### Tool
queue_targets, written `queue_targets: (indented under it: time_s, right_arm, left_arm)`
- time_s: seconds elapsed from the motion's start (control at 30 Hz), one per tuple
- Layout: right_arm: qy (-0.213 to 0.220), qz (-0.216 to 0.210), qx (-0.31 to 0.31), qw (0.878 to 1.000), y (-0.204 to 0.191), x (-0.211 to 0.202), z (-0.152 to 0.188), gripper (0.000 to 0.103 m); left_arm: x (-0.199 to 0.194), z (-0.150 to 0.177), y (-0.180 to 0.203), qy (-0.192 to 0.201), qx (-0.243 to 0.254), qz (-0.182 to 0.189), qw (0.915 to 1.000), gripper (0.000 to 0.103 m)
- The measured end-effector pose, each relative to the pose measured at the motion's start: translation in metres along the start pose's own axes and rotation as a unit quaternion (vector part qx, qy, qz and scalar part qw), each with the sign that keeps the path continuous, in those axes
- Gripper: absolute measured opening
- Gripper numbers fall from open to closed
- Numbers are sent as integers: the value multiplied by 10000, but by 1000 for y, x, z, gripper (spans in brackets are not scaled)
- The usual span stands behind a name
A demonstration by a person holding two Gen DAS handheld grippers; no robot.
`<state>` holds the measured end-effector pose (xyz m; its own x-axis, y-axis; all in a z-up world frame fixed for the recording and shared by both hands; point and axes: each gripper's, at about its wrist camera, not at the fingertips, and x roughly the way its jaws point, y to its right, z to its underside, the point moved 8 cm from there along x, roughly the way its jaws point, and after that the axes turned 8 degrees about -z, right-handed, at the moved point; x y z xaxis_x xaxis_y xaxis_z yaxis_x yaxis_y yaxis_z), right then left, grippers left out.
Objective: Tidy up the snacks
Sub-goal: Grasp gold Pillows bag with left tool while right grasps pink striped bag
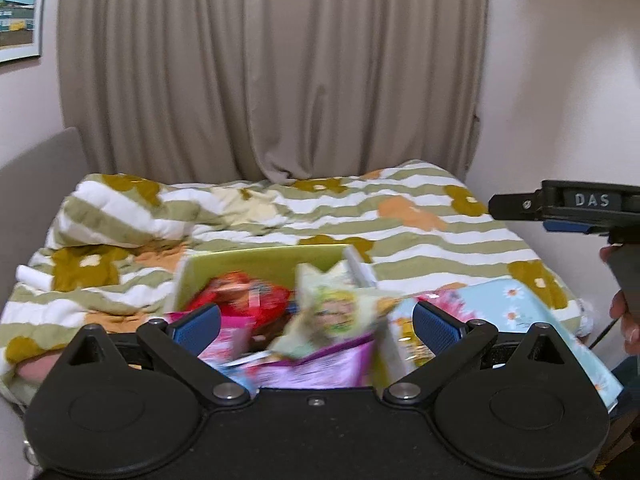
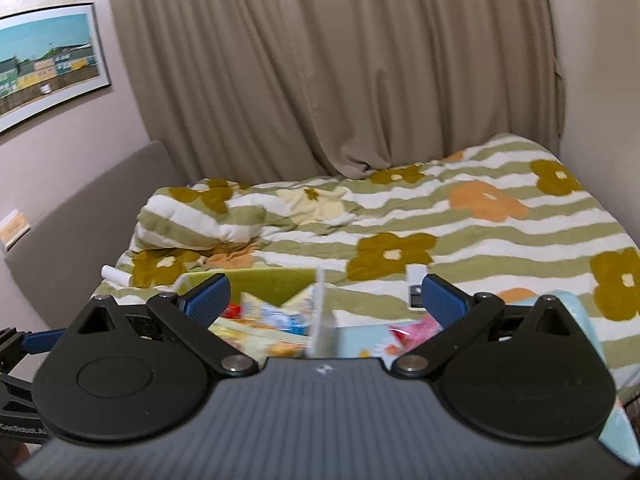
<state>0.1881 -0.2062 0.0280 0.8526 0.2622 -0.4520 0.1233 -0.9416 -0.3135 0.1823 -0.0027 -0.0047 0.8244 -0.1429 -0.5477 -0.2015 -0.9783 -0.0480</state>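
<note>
A yellow-green box [image 1: 256, 260] stands on the bed and holds several snack packets: a red one [image 1: 244, 298], a pale green one [image 1: 332, 308] and pink ones [image 1: 316, 368]. My left gripper [image 1: 316, 326] is open and empty just above the box's near side. The right gripper shows side-on at the right edge of the left wrist view [image 1: 520, 206]. In the right wrist view my right gripper [image 2: 324, 298] is open and empty above the same box [image 2: 276, 280], with blurred packets [image 2: 276, 316] below it.
The floral striped duvet [image 1: 400, 216] covers the bed. A light blue daisy-print lid or tray [image 1: 520, 304] lies right of the box. A small white object [image 2: 416, 272] and a white roll [image 2: 114, 272] lie on the duvet. Curtain [image 1: 272, 72] behind, grey headboard [image 2: 88, 208] on the left.
</note>
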Motion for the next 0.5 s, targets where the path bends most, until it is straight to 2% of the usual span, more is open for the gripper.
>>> queue_targets:
  time_s: [0.2,0.37,0.5]
  right_arm:
    - [-274,93,180,9994,62,7,1,103]
    - [-629,-44,334,9974,103,27,8,103]
    - [-915,-194,386,9949,131,50,14,103]
  left_arm:
    - [28,2,61,-230,128,92,9996,103]
    - [54,16,109,-532,196,221,9982,103]
    - [80,30,141,-834,184,118,9963,103]
